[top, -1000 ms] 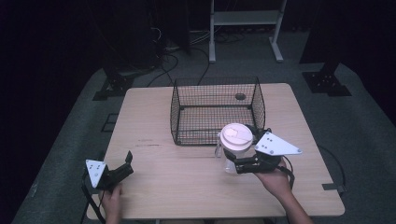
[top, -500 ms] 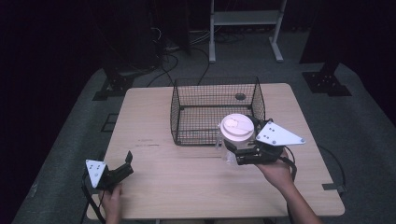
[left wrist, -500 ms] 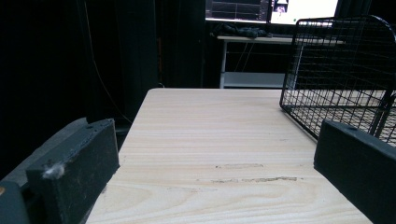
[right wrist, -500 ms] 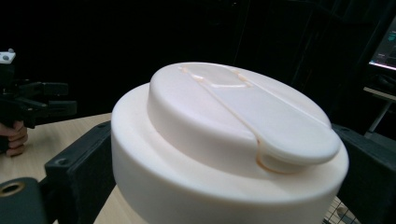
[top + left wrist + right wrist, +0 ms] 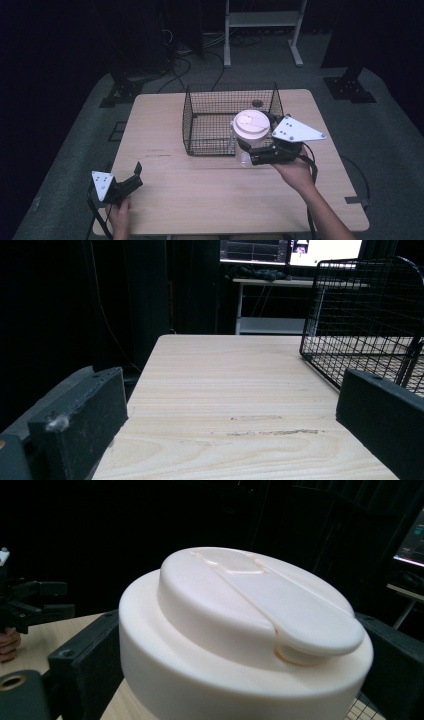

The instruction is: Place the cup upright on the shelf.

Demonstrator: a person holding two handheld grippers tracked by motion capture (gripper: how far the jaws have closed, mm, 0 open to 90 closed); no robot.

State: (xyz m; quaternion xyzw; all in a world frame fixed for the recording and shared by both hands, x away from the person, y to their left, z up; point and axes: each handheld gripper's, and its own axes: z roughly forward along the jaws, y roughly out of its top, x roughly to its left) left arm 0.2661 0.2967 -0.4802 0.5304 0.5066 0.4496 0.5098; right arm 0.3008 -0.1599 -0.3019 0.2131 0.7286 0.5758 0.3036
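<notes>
- High view showed the right claw (image 5: 245, 150) clamped on a lidded cup (image 5: 250, 127), held above the wire basket's (image 5: 200, 120) near right corner.
- Right gripper view showed the lid's (image 5: 250, 595) raised tab.
- Left claw (image 5: 136, 176) sat wide open and empty near the table's (image 5: 210, 190) near left edge, bare wood ahead.

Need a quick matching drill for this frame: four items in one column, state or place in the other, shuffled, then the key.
Items:
1. left gripper
2. right gripper
3. wire basket
4. cup

States or places:
A. white lid on, held over the basket's near right corner
B. black mesh, standing on the table's far half
C. open, holding nothing, near the table's front left corner
D. shut on the cup

Pairs: 1-C, 2-D, 3-B, 4-A
</notes>
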